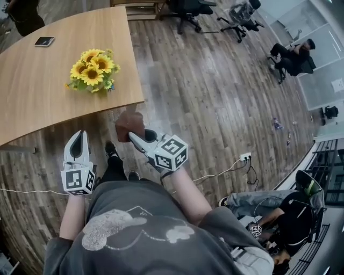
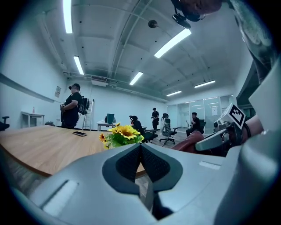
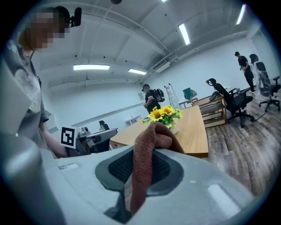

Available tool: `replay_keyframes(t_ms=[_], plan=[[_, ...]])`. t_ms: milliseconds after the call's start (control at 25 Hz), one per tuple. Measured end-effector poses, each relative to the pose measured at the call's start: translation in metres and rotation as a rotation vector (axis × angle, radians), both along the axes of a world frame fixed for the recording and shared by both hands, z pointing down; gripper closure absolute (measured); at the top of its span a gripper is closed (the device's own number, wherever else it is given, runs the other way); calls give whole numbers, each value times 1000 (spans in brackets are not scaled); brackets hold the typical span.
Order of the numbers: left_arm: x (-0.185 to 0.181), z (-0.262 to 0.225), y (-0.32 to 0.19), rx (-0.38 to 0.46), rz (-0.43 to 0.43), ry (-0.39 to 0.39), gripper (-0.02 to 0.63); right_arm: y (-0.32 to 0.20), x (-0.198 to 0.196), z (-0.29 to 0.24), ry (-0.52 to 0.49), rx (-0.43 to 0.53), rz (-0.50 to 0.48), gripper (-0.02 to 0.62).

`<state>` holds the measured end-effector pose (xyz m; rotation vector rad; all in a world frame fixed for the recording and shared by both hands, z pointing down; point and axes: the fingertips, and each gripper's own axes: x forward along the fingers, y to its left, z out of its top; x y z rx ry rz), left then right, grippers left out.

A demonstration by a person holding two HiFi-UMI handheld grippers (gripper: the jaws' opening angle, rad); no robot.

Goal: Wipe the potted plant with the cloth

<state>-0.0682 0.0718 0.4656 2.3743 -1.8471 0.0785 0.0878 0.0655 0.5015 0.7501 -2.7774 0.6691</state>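
Nubby brown cloth (image 3: 145,147) sits clamped in right hand-held gripper (image 1: 138,137); left hand-held gripper (image 2: 141,151) clenched empty.

Open-plan office: swivel chairs (image 1: 189,9), long wooden table (image 1: 32,91), ceiling strip lights (image 2: 172,42)

Bright ceiling strips; fisheye-warped, perhaps soft.
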Motion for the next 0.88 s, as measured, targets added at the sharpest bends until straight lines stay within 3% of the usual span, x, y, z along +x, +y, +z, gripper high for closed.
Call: replay_keyframes(t_ms=[560,880], plan=[[14,-40,60,79,-48,63,588,56,7,-20,-3,58,-45,546],[8,-33,55,45,-14,61,588,53,7,-24,-10,56,4,546]])
